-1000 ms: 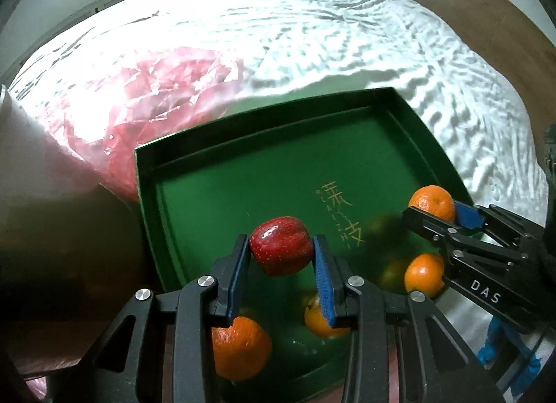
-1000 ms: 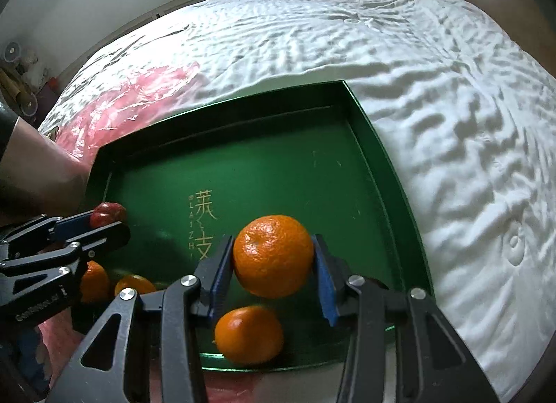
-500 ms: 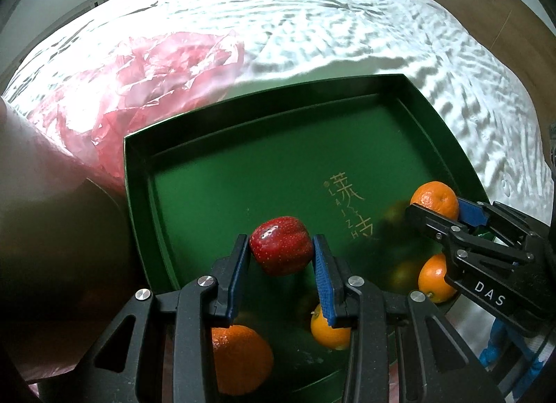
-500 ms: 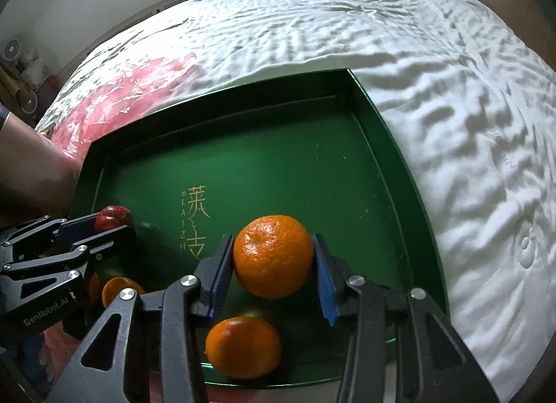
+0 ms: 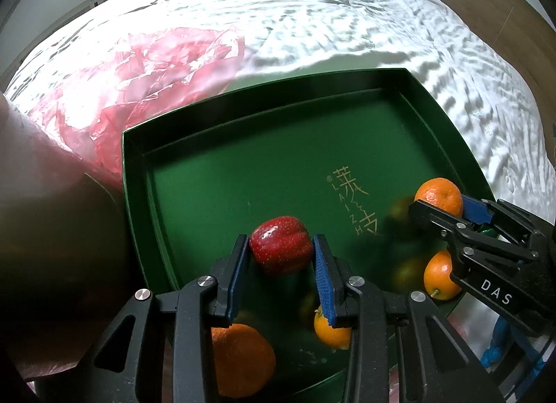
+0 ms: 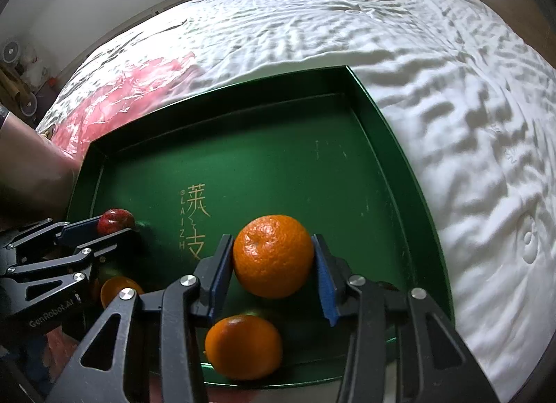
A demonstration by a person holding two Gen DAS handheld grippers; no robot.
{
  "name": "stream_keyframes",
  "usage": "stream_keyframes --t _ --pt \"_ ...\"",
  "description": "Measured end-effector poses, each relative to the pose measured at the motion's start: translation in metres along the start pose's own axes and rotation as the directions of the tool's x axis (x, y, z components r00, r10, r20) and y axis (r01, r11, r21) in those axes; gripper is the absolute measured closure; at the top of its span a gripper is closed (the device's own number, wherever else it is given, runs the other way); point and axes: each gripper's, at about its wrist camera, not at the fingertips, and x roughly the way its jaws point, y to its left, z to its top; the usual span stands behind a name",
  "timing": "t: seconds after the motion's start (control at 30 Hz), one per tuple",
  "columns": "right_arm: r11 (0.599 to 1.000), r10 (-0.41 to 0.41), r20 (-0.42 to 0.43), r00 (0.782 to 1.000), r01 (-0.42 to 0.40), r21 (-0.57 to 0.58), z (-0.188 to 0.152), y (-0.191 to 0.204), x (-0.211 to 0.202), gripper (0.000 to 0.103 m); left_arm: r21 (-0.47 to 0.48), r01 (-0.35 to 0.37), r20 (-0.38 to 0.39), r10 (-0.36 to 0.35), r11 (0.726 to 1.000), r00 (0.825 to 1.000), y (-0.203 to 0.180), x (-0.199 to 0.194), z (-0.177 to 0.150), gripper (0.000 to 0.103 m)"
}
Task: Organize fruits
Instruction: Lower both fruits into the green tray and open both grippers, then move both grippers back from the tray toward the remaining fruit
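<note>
My left gripper (image 5: 281, 257) still clamps the apple (image 5: 279, 249); my right gripper (image 6: 272, 265) has just eased wider around the orange (image 6: 272, 256), seemingly still touching it; the tray (image 5: 208, 145) looks unmoved.

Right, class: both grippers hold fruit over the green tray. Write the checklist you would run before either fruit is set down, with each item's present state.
1. Left gripper clamped on the glossy red apple: ok.
2. Right gripper around the large round orange: its jaws have just been opening; pad contact cannot tell.
3. Bare floor left in the square green tray: ok.
4. Small orange close under the right gripper, near the tray's front edge: not ok.
5. The two grippers apart from each other: ok.
6. Crumpled pink plastic bag outside the tray: ok.
</note>
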Motion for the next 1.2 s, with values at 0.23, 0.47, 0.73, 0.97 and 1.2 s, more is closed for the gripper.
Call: stream_keyframes --t 0.23,0.47,0.73,0.97,1.2 --pt "1.000 -0.001 -0.001 1.000 0.001 0.000 0.000 0.000 0.000 0.031 0.003 -0.008 -0.011 0.008 1.000 1.000 -0.001 0.001 -0.003 0.070" --pt "1.000 -0.014 0.024 1.000 0.014 -0.004 0.001 0.001 -0.010 0.015 0.030 -0.028 0.028 0.027 0.999 0.999 -0.007 -0.011 -0.002 0.056" --pt "1.000 -0.029 0.058 0.998 0.029 -0.006 0.002 0.006 -0.028 0.011 0.061 -0.042 0.072 0.037 0.997 0.997 -0.012 -0.031 -0.007 0.054" --pt "0.999 -0.041 0.102 0.994 0.042 -0.009 0.000 0.013 -0.050 0.006 0.081 -0.029 0.116 0.020 0.996 0.993 -0.017 -0.054 -0.016 0.050" --pt "0.998 -0.069 0.127 0.989 0.070 0.002 -0.011 0.021 -0.071 0.000 0.105 0.017 0.132 -0.030 0.994 0.991 -0.021 -0.074 -0.033 0.049"
